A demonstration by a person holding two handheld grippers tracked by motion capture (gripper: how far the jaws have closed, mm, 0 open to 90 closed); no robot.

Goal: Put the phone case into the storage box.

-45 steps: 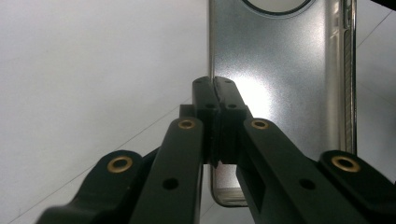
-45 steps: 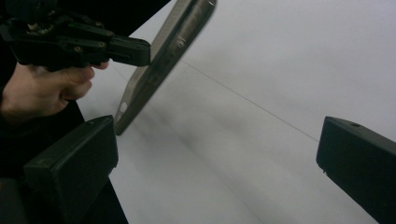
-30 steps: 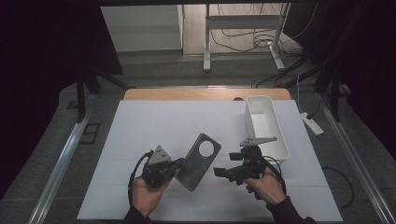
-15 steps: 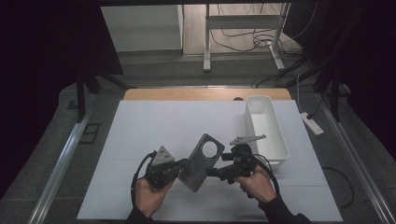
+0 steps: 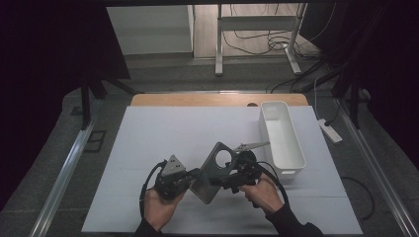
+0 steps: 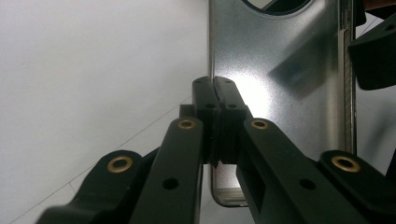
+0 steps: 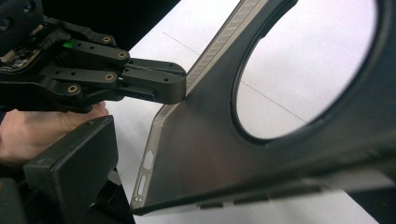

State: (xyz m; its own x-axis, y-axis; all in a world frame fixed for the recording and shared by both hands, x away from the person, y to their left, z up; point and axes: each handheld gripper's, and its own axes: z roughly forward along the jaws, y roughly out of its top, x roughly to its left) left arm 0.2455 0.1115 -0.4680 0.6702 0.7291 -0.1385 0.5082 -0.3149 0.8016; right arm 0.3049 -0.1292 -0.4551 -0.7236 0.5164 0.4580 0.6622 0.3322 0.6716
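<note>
A grey metal phone shell (image 5: 213, 172) with a large round hole near its upper end was held tilted above the white sheet (image 5: 163, 133) covering the table (image 5: 197, 100), just in front of the person. Everything is placed here relative to that shell. Its left edge was clamped by the left gripper (image 5: 193, 174), whose jaws were seen in the left gripper view pressed tightly together on the thin rim (image 6: 214, 100). The right gripper (image 5: 221, 182) was brought right up against the shell's right side; in the right gripper view one of its black pads (image 7: 70, 172) was seen beside the shell's lower corner, apart from it, and it could not be told whether its jaws were spread or closed. A white oblong tray (image 5: 280, 138) was set to the right of the shell and slightly farther back, with its near end close to the right hand (image 5: 261, 192). Cables (image 5: 257, 34) and metal stand legs (image 5: 217, 44) were seen on the floor well beyond the shell, past the table's far edge. No brand, label or writing could be read on the shell or on the tray.
</note>
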